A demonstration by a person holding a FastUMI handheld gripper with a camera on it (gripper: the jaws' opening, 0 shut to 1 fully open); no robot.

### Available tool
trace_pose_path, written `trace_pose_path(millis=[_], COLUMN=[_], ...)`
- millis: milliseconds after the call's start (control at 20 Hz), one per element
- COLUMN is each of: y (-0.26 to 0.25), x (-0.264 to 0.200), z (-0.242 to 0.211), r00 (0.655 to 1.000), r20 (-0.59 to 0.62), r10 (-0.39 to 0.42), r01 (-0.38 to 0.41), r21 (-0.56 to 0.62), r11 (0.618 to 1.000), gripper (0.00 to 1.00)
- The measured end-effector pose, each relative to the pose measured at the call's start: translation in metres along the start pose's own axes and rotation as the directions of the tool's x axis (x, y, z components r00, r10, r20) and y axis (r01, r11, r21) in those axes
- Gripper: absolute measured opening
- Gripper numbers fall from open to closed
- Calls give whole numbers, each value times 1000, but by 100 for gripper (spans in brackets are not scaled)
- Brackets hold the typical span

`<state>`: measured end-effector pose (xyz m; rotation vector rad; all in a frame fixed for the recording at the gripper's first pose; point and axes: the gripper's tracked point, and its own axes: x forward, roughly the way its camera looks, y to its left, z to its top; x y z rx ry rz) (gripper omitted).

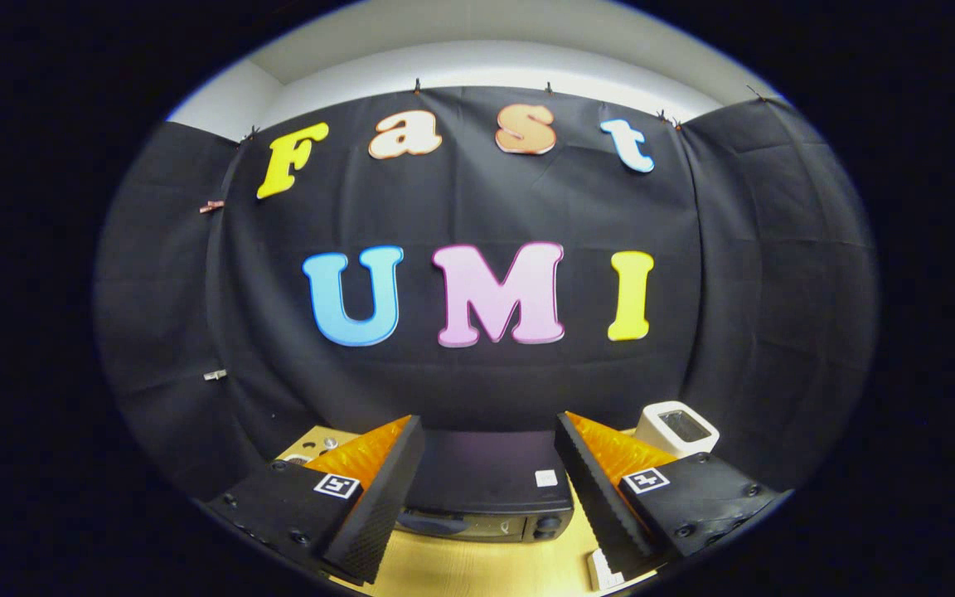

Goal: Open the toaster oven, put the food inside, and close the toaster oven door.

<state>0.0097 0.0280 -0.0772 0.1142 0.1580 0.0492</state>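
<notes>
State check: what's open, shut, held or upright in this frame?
hand-held gripper: open, fingers spread wide, holding nothing.
toaster oven: on the wooden table, seen between and just beyond the fingers; door looks shut, untouched.
white container: upright, beyond the right finger, top open; contents cannot be told.

One toaster oven (486,485), one white container (676,428), one hand-held gripper (490,464)

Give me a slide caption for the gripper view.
Open gripper held above a closed toaster oven on a wooden table.
</notes>
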Motion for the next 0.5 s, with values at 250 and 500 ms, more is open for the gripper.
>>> trace_pose_path(millis=[250, 500], y=[-14, -27], x=[-22, -31], z=[32, 47], r00=[998, 993], r20=[67, 113], r10=[-11, -31], r01=[12, 31], r21=[-10, 0], r11=[1000, 1000], gripper=[99, 99])
